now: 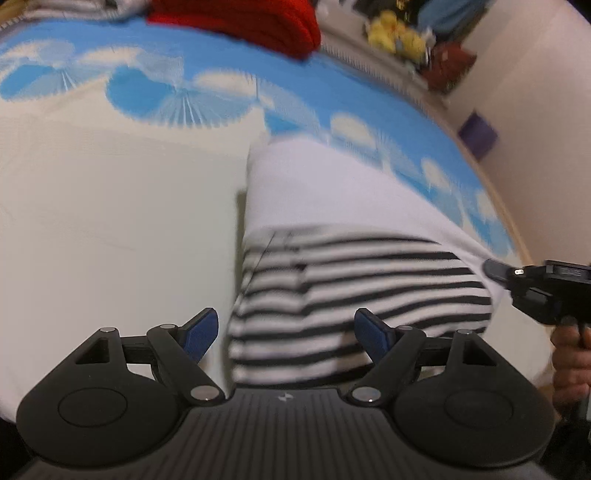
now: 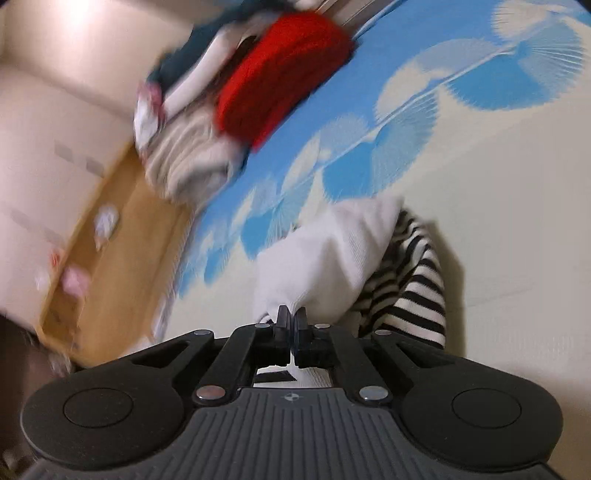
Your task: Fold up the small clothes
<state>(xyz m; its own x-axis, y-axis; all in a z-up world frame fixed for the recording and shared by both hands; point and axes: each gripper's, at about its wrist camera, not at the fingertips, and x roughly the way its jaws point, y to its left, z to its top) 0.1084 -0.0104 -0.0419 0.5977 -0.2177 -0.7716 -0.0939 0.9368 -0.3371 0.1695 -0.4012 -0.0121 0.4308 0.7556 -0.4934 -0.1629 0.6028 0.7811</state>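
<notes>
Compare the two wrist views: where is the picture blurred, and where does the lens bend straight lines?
Left wrist view: the striped garment is softly smeared, the left gripper sharp; the bed edge bows. Right wrist view: the red garment and clothes pile are streaked, the right gripper crisp; the wooden rail curves.

The red cloth [image 1: 236,22] was cut off by the top edge. The yellow thing [image 1: 397,33] behind it was too blurry to name, maybe a soft toy. The right gripper [image 1: 496,269] ran off the side, so only its tip showed. Small bits [image 2: 105,225] on the floor were just smudges.
</notes>
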